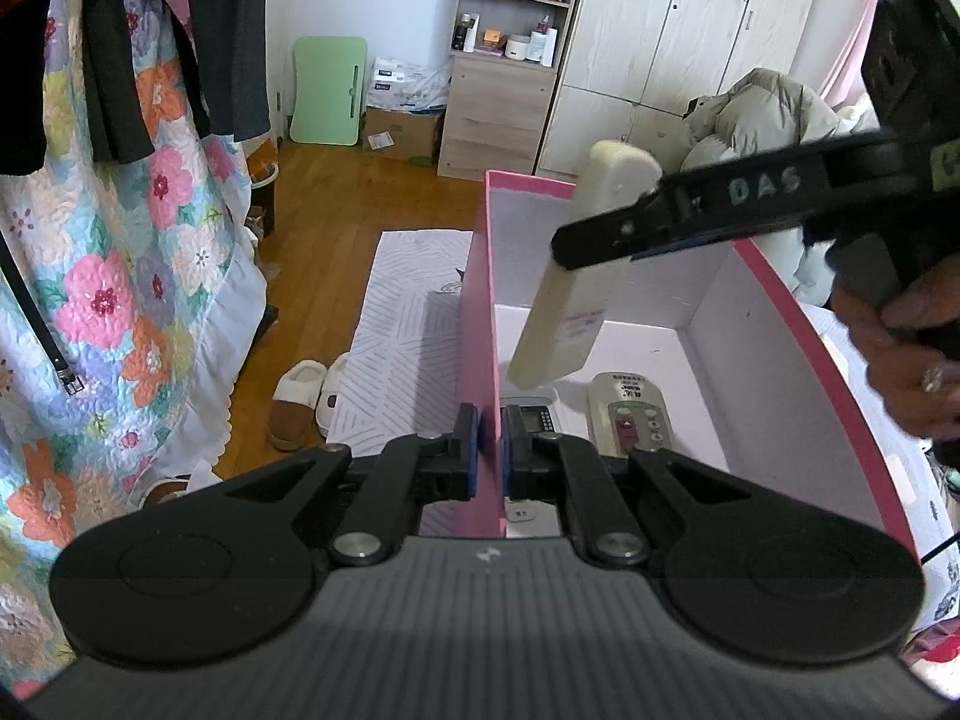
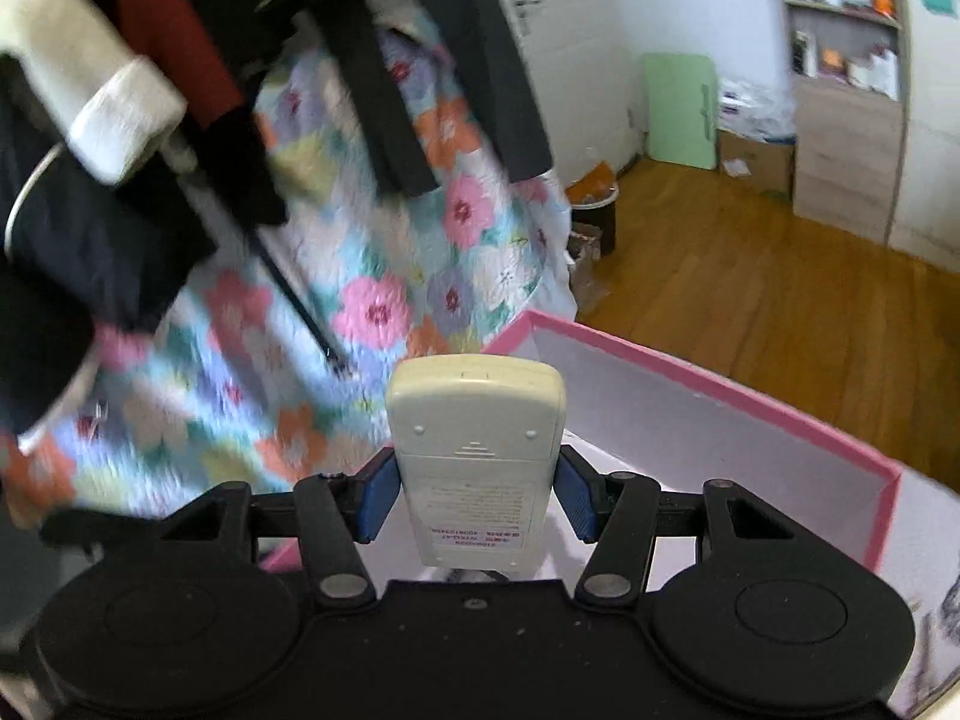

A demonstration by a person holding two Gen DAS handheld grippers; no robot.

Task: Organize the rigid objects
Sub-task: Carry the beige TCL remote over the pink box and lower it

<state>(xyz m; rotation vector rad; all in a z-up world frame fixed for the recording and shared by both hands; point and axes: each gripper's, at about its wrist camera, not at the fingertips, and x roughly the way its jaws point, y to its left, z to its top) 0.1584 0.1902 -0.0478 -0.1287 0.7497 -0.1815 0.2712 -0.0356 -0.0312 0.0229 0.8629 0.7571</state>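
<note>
Nearest the left wrist camera, the left claw [image 1: 489, 450] is clamped on the thin pink wall of an open cardboard box [image 1: 480, 312], one blue pad on each side. Its black linkage hides the near ends of two remote controls [image 1: 627, 414] lying flat on the box's pale floor. Above them the right claw [image 2: 477, 495] grips a cream, smooth plastic remote [image 2: 474, 450] by its long edges, back side up, tilted over the box interior. A hand [image 1: 906, 360] is cut off at the frame's edge. Beyond, a floral quilt [image 1: 120, 276] looks blurred.
</note>
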